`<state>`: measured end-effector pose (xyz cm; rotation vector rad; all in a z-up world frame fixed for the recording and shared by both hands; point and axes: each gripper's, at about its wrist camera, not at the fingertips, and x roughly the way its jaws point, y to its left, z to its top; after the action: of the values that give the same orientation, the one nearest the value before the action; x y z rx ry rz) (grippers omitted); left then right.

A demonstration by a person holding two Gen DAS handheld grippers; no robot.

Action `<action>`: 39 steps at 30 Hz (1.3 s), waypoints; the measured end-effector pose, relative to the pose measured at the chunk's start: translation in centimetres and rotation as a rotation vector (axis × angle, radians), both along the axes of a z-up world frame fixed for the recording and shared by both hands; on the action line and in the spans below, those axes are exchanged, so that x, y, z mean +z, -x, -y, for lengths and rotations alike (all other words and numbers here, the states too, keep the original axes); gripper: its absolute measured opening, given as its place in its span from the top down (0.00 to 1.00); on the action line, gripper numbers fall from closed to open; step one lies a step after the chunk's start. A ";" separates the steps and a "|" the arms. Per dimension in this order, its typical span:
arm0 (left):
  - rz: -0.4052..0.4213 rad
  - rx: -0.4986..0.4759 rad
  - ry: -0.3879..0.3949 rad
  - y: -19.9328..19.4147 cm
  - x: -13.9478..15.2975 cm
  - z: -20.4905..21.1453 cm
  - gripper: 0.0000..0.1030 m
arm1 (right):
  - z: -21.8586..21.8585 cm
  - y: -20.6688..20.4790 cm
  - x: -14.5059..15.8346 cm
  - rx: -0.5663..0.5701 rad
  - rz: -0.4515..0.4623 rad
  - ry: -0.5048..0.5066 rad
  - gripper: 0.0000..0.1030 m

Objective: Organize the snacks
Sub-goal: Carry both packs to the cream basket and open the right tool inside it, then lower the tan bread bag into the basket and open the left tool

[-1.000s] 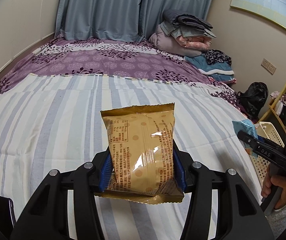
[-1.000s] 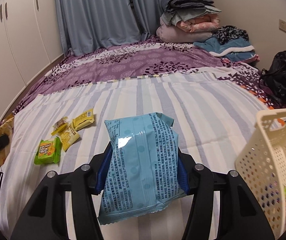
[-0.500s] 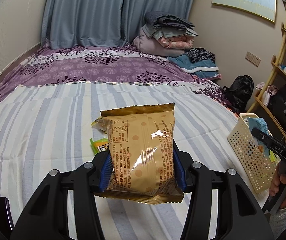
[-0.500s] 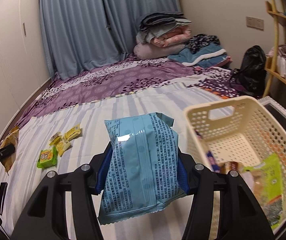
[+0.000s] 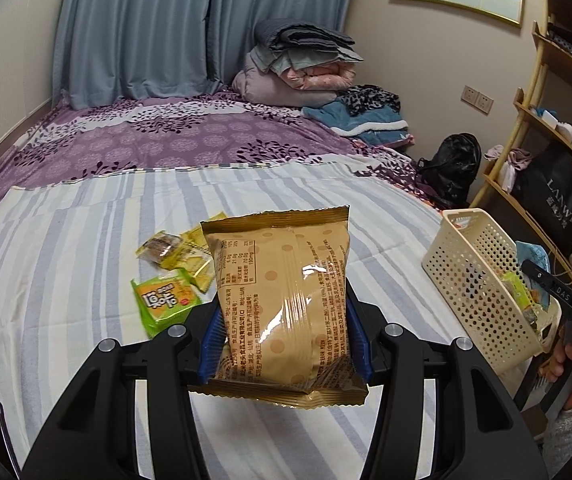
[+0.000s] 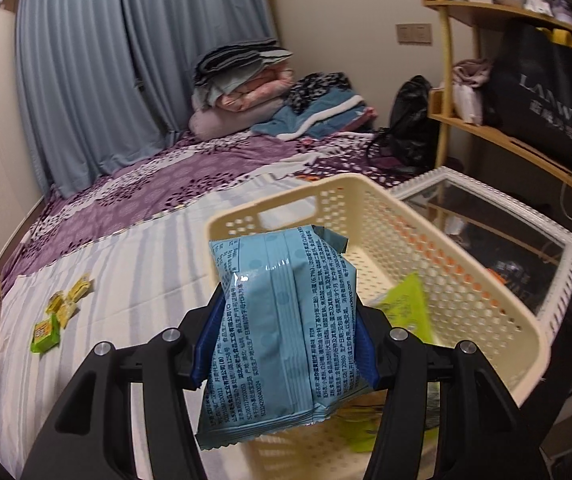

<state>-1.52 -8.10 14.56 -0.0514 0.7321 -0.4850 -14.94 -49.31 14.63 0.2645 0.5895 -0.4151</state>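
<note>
Black bag (image 6: 546, 104) reads "LANWEI"; packet print illegible.

My bed (image 5: 65, 248) had a striped sheet; on it lay a green pack (image 5: 164, 301) touching small yellow packs (image 5: 183, 254), a cream basket (image 5: 482, 280) near the right edge, folded bedding (image 5: 298, 68) at the far end.
</note>
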 end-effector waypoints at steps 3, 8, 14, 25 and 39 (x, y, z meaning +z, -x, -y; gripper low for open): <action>0.001 -0.024 -0.002 0.2 0.1 1.0 0.49 | 1.4 0.9 -0.4 -0.041 -0.010 -0.001 0.46; 0.001 -0.055 -0.010 0.5 0.1 2.6 0.49 | 3.7 2.0 -1.2 -0.101 -0.024 -0.026 0.45; 0.010 -0.091 -0.017 0.7 0.6 4.4 0.49 | 4.9 2.9 -1.2 -0.136 0.006 -0.042 0.34; 0.033 -0.231 -0.015 1.8 2.0 10.5 0.49 | 4.8 5.3 -0.8 -0.133 0.069 -0.075 0.34; 0.053 -0.409 -0.017 3.9 3.0 18.2 0.49 | 3.6 5.6 -1.6 -0.110 -0.110 0.160 0.34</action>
<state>-5.40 -26.26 17.55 0.1292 0.6957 -0.8675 -20.52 -52.95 13.03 0.1222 0.6472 -0.5832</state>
